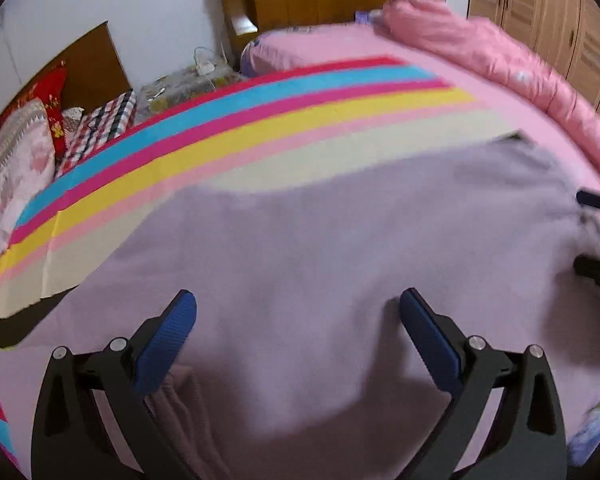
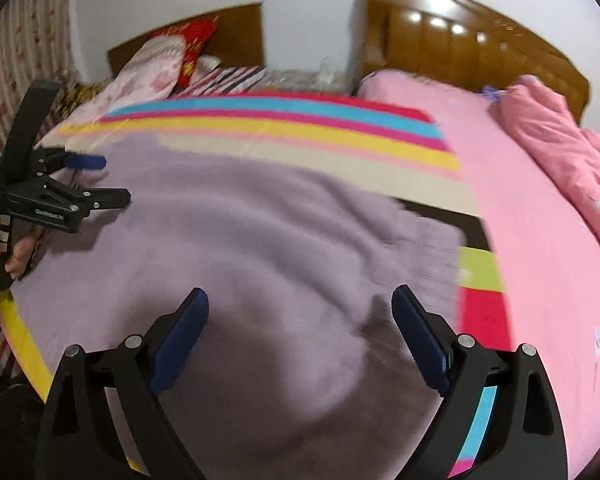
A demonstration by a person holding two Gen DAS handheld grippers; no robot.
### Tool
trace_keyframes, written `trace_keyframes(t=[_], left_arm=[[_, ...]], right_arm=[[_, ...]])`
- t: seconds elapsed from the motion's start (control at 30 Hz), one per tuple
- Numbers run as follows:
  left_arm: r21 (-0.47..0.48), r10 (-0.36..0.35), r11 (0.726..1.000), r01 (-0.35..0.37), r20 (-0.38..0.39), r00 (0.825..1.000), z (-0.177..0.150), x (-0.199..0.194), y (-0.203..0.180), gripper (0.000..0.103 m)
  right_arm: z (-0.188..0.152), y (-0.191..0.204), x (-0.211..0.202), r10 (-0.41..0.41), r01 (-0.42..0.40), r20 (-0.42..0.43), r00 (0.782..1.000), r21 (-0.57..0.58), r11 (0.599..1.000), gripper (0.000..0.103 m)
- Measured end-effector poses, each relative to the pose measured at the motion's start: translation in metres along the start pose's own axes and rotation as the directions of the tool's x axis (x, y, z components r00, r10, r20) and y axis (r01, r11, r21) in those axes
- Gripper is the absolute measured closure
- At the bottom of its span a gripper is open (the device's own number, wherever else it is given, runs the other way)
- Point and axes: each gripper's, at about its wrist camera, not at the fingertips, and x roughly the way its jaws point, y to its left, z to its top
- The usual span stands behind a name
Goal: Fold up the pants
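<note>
Your pants (image 1: 320, 248), a soft mauve fleece pair, lay spread flat over the striped blanket (image 1: 204, 128) that covered the near part of the bed (image 1: 380, 44). In the right wrist view the pants (image 2: 240, 232) filled the middle of the blanket (image 2: 300, 132), their far edge meeting the cream stripe and their right edge stopping short of the blanket's right border, where a dark band and green and red blocks showed.

Your left gripper (image 1: 298, 300) hung above the cloth with its blue pads (image 1: 168, 344) spread wide apart; nothing sat between them, only pants fabric underneath. From the right wrist view that left gripper (image 2: 116, 180) stood at the pants' left edge, near the blanket's left side, released, with your hand (image 2: 14, 252) on its handle.

Your right gripper (image 2: 300, 300) likewise hovered over the near middle of the pants, pads (image 2: 180, 344) splayed and holding nothing. In the left wrist view it (image 1: 580, 232) poked in at the pants' right edge.

Beyond the blanket's far edge lay the pink sheet, a rumpled pink quilt (image 2: 572, 160) along the bed's right side, and the wooden headboard (image 2: 460, 44).
</note>
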Motion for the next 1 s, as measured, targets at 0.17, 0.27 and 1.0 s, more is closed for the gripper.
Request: trace_keyframes(t=[0.17,0.27,1.0], left_arm=[[0.093,-0.108,0.99,0.104,0.039,0.993,0.037,-0.004,-0.054,0.002],[0.172,-0.179,0.97,0.174,0.014,0.984,0.062,0.019,-0.1,0.002],[0.187,-0.269,0.942,0.278,-0.073,0.96,0.108,0.105,-0.147,0.001]], right_arm=[[-0.012,0.001,-0.025,0.124,-0.124,0.053,0.991,-0.006,0.992,0.014],[-0.023,0.028,-0.022,0.193,-0.191,0.011,0.981,-0.071,0.979,0.014],[-0.062,0.033,-0.042,0.304,-0.304,0.031,0.952,0.003,0.953,0.011]])
